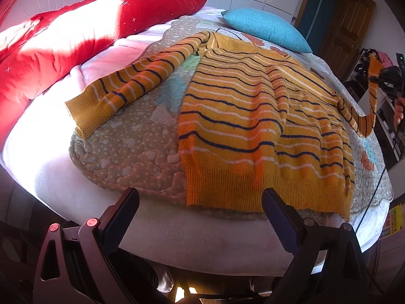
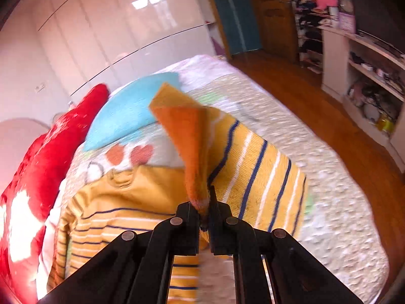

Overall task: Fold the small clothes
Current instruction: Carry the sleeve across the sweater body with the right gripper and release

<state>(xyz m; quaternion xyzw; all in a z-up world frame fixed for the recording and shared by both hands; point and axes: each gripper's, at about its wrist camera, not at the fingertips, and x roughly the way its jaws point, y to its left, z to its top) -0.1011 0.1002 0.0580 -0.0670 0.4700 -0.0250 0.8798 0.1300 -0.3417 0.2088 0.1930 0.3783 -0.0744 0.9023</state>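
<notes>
Sweater (image 1: 253,116) cuff (image 2: 195,177) pinched between right gripper (image 2: 208,215) jaws.

Ribbed knit sweater (image 1: 253,126), dimpled quilted mat (image 1: 131,149), glossy wardrobe doors (image 2: 106,33)

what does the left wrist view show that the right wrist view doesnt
Only the left wrist view: the left gripper, jaws open and empty, and the sweater's flat sleeve.
Only the right wrist view: the right gripper, jaws shut on the raised cuff, and the shelves.
Both: the striped sweater, blue pillow, red blanket.
</notes>
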